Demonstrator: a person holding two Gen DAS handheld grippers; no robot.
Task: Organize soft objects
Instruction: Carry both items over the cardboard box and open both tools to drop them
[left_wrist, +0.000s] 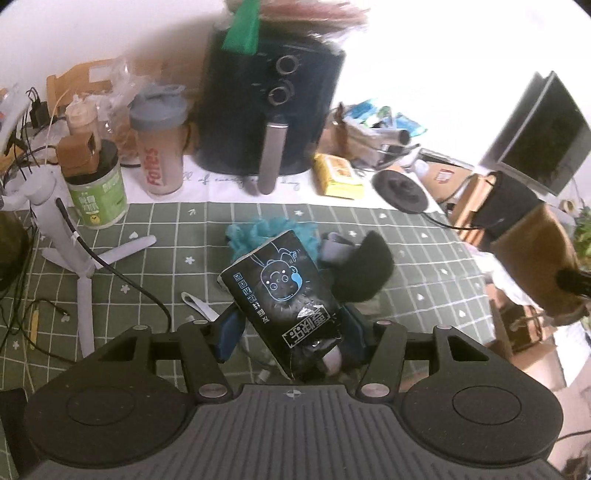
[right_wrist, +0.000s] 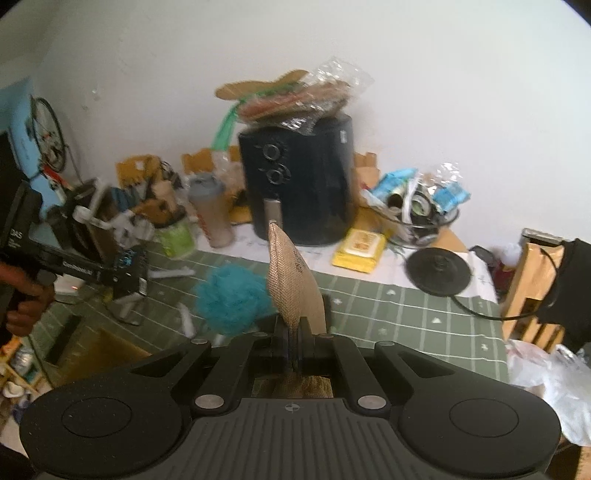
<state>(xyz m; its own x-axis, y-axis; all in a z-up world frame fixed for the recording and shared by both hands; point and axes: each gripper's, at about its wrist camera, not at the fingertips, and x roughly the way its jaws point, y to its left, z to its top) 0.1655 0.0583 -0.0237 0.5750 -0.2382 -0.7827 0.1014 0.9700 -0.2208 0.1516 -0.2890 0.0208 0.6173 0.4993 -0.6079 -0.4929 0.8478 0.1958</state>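
My left gripper (left_wrist: 291, 332) is shut on a black tissue pack (left_wrist: 280, 295) with a blue cartoon print, held tilted above the green checked tablecloth (left_wrist: 177, 240). Behind it lie a teal bath pouf (left_wrist: 269, 229) and a black furry item (left_wrist: 364, 271) with a grey piece. My right gripper (right_wrist: 293, 349) is shut on a tan woven insole (right_wrist: 291, 280), held upright above the cloth. The teal pouf (right_wrist: 231, 299) sits just left of it. The left gripper's body (right_wrist: 74, 258) shows at the left of the right wrist view.
A black air fryer (left_wrist: 269, 110) stands at the back, with a shaker bottle (left_wrist: 160, 147), green jar (left_wrist: 98, 192), yellow wipes pack (left_wrist: 338, 177) and black round base (left_wrist: 400, 192) around it. A white tripod (left_wrist: 74, 251) and cable lie left. A brown bag (left_wrist: 535, 254) stands right.
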